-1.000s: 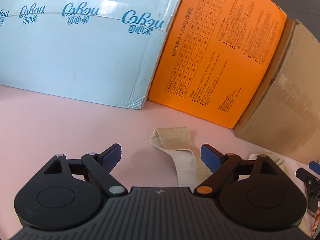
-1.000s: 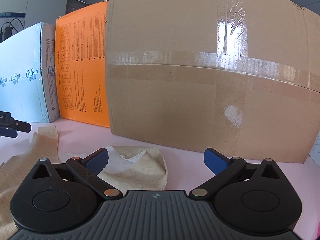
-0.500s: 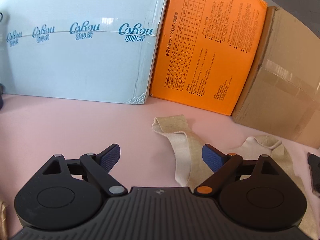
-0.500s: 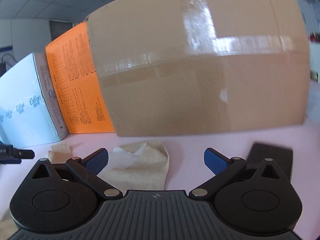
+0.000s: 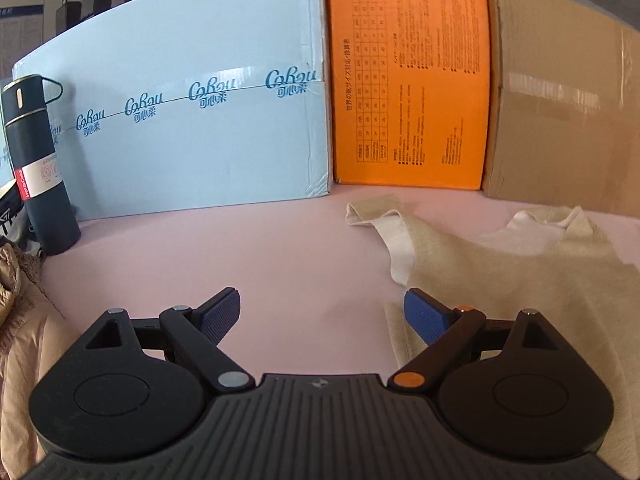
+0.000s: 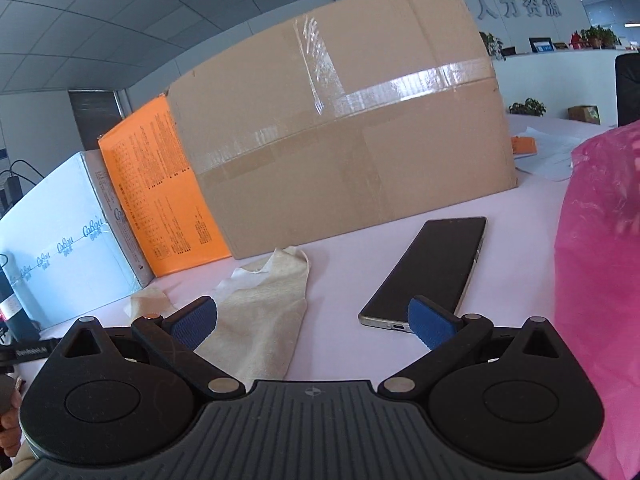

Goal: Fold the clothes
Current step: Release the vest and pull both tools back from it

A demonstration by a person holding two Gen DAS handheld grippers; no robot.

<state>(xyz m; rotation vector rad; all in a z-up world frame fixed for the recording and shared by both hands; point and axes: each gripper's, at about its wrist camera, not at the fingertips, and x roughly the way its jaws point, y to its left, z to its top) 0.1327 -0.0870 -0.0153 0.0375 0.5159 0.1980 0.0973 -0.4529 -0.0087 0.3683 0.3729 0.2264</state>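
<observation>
Pale pink tabletop point(image 5: 248, 248). Beige garment point(image 5: 520, 280) lies flat at its right, before a row of boxes: light blue box point(image 5: 192, 120), orange box point(image 5: 412, 92), brown carton point(image 6: 340, 128). Dark flask point(image 5: 36, 164) far left; phone point(image 6: 432, 268) and pink bag point(image 6: 600, 260) right. Office ceiling panels overhead. Left gripper point(image 5: 320, 312) and right gripper point(image 6: 312, 316): jaws wide, empty.

On the pink table point(image 5: 248, 248) are seen a beige garment point(image 5: 500, 272), three boxes point(image 5: 192, 120), a flask point(image 5: 38, 168), a phone point(image 6: 432, 268).
</observation>
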